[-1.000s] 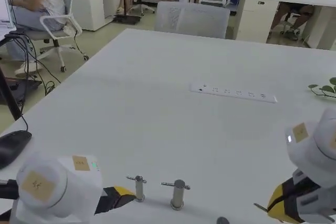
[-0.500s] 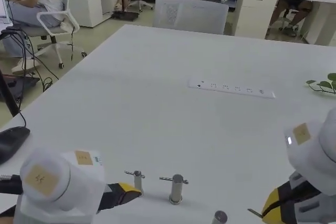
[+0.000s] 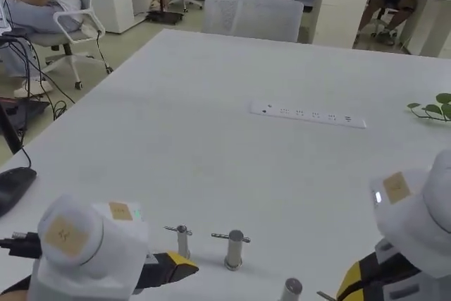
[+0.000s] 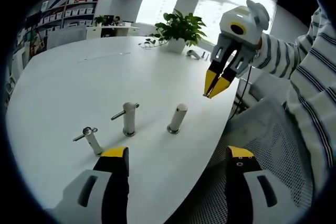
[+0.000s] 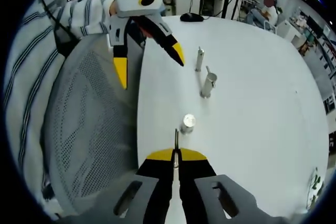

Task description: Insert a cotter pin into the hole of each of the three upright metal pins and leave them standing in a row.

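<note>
Right hand-held gripper [image 5: 176, 153] pinches cotter pin [image 5: 176, 139], pointing forward at bare pin [image 5: 187, 123].

My left tool [image 4: 173, 153], right tool [image 5: 176, 155]: matt plastic; upright pins [image 4: 129, 119], cotter pin [image 5: 176, 139]: smooth dull metal; surface [image 3: 211, 139]: smooth, matt.

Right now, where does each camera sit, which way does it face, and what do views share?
Head view: on the headset, looking forward and down over the table at three metal pins; left gripper lower left, right gripper lower right.
Left gripper view: on the left gripper, looking along its open jaws at the pins; right gripper and a striped sleeve at right.
Right gripper view: on the right gripper, jaws shut on a cotter pin, facing the pins; left gripper and striped sleeve upper left.
Shared: all show the pins.
</note>
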{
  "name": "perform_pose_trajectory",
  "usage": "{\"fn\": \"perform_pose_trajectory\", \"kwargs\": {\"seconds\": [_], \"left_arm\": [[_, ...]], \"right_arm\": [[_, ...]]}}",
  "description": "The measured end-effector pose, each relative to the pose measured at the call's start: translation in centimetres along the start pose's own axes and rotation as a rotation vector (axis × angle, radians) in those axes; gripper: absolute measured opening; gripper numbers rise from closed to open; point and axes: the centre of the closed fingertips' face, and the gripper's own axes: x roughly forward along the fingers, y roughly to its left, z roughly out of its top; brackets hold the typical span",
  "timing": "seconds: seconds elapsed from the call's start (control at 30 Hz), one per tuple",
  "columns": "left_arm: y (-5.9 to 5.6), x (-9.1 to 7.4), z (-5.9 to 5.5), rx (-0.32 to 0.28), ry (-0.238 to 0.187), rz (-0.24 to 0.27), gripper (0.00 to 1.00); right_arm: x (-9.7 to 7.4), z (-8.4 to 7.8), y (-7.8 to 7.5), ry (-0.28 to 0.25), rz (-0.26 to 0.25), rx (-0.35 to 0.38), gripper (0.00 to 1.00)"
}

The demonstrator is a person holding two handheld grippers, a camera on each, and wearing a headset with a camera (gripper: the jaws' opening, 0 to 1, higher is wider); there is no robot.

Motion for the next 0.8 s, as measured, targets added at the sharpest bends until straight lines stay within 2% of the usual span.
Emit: {"fn": "perform_pose_trajectory", "kwargs": {"seconds": [0.3,0.47,0.8], "left_arm": [[-1.4,0.6,0.6,-0.076,-0.019,-0.065,0.60],[-2.1,1.0,1.5,-0.088,-0.054,-0.093,0.59],[-2.8,1.8,2.7,-0.107,-0.082,-0.119,0.53]], "right_arm": [[0.2,0.8,0.7,-0.021,0.002,-0.009,0.02],[0.2,1.1,0.9,-0.031,0.003,-0.007,0.02],[0.5,1.4,1.5,-0.052,-0.010,-0.001,0.03]]}}
